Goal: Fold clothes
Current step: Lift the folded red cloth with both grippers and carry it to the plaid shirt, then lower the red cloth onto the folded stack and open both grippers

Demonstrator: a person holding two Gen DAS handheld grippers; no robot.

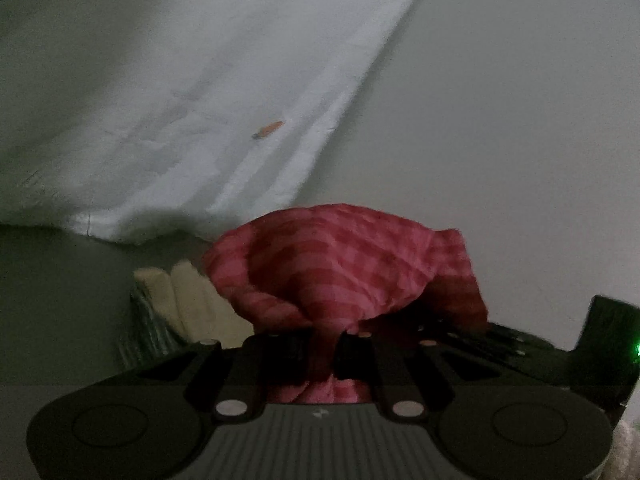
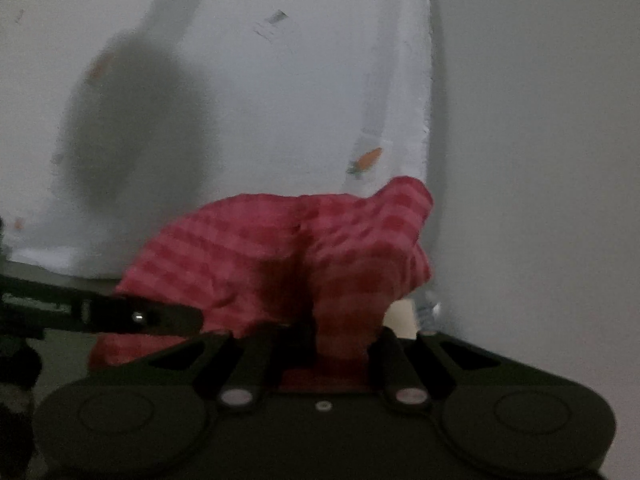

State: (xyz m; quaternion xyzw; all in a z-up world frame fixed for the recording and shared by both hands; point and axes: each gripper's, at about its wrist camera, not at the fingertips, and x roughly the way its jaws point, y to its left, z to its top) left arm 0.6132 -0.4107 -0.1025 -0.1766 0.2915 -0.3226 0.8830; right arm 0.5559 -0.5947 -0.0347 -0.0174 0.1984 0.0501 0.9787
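Both grippers pinching the red cloth, lifted off the sheet

Cloth point(image 1: 344, 264) bunches between my left gripper point(image 1: 323, 354) and right gripper point(image 2: 340, 344), both clamped tight on it, probably to spread it; white sheet point(image 1: 160, 100) hangs behind, folded towels point(image 1: 180, 300) below.

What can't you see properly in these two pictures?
- Red checked cloth: in both wrist views it is bunched, and its lower part is behind the left gripper and the right gripper, so its shape cannot be told.
- Folded beige pile, left wrist view: partly hidden by the cloth and dim.
- White fabric with carrot print, right wrist view: blurred, shadowed, cut off by the top edge.
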